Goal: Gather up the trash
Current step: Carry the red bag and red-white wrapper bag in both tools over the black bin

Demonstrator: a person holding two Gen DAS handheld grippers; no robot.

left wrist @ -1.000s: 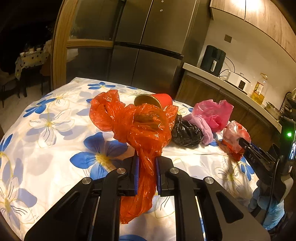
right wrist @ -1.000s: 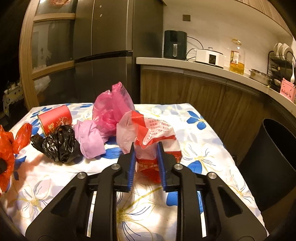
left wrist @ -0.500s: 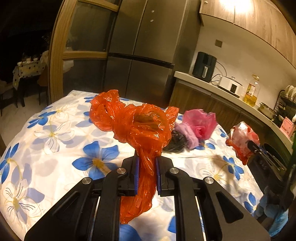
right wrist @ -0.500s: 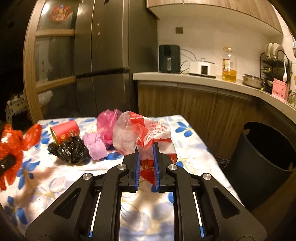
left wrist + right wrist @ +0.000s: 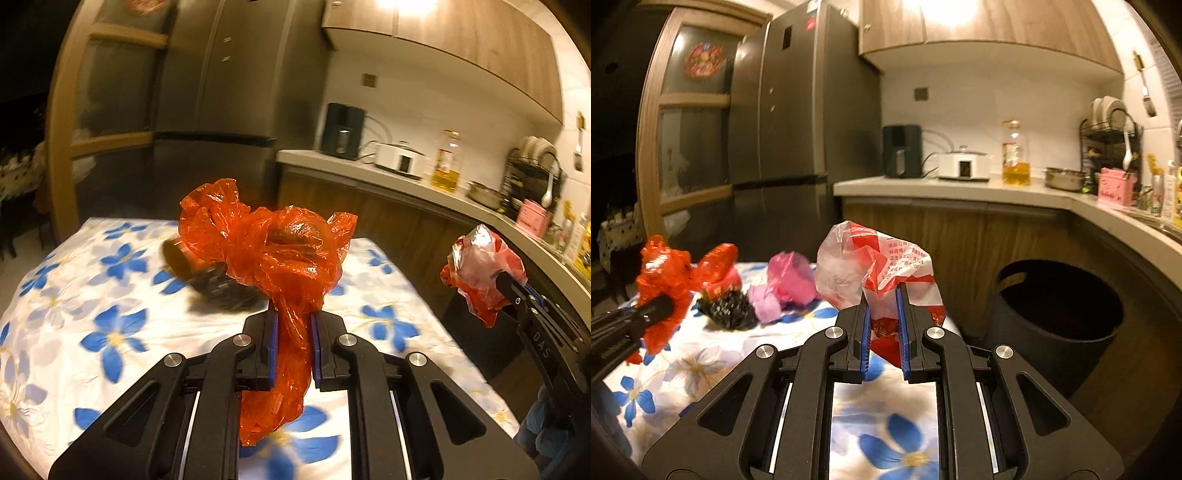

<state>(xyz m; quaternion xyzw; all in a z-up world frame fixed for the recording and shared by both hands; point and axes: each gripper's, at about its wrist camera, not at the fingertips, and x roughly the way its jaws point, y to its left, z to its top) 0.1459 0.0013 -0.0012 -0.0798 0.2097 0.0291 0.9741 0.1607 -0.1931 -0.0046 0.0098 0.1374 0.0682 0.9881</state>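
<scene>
My left gripper is shut on a crumpled orange plastic bag and holds it above the flowered table. My right gripper is shut on a red-and-white plastic bag, lifted near the table's right edge; it also shows in the left wrist view. A black bag, a lilac bag, a pink bag and a red can lie on the table. A dark bin stands open on the floor to the right of the table.
A kitchen counter with an air fryer, a cooker and an oil bottle runs behind. A steel fridge stands at the back. The wooden cabinet front is close to the bin.
Both grippers have risen off the table with their bags and swung right toward the counter and bin. The right gripper closed tighter on its bag.
</scene>
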